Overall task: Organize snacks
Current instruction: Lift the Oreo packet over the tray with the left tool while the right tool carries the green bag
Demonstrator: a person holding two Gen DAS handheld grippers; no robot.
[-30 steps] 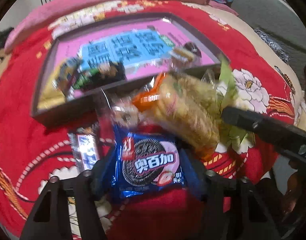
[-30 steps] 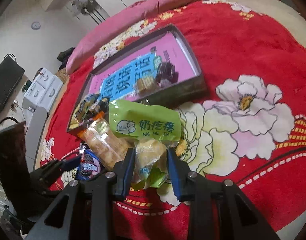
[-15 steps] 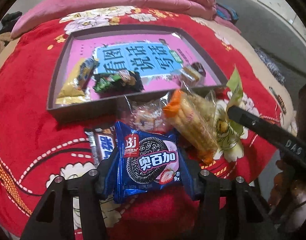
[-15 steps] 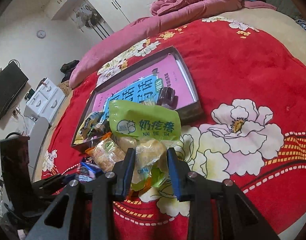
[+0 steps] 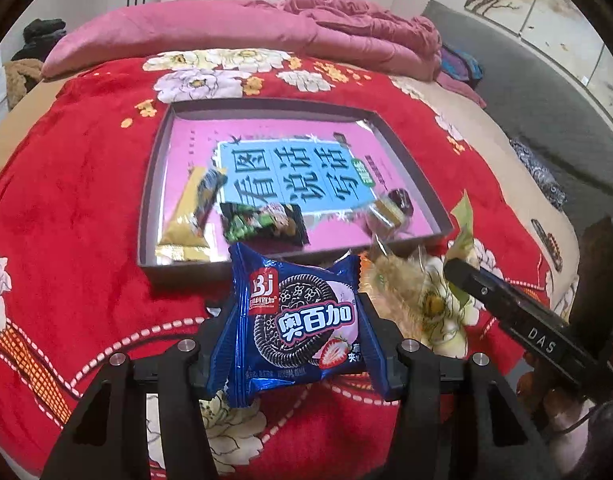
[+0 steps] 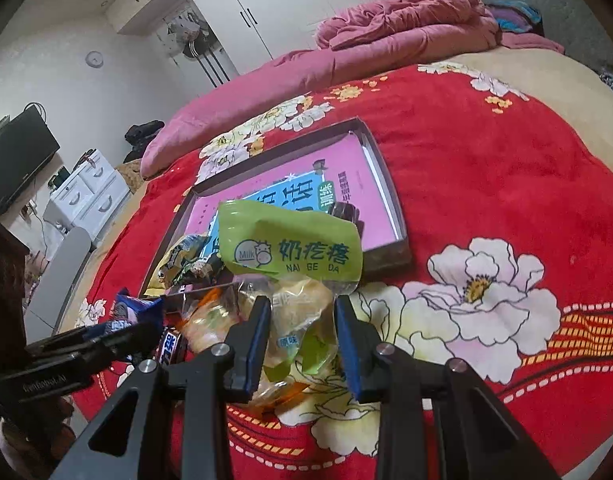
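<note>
My left gripper (image 5: pixel 294 314) is shut on a blue sandwich-cookie packet (image 5: pixel 302 320), held up above the red blanket just in front of the dark tray (image 5: pixel 146 200). In the tray, on a pink and blue sheet, lie a gold packet (image 5: pixel 182 220), a green-black packet (image 5: pixel 262 220) and a dark sweet (image 5: pixel 398 204). My right gripper (image 6: pixel 302 312) is shut on a clear snack bag with a green top (image 6: pixel 290 248), near the tray's (image 6: pixel 390 256) front corner. An orange-ended cracker pack (image 6: pixel 210 316) and a chocolate bar (image 6: pixel 170 350) lie between the two grippers.
A red floral blanket (image 5: pixel 78 200) covers the bed. A rolled pink quilt (image 5: pixel 226 28) lies along the far side. The bed's edge drops to a grey floor (image 5: pixel 546 92) on the right. A white dresser (image 6: pixel 86 196) and a dark screen (image 6: pixel 18 164) stand at the left.
My left gripper has risen with the blue cookie packet, lifting it off the pile toward the tray's front wall. The right gripper keeps its hold on the green-topped bag and has hardly moved.
</note>
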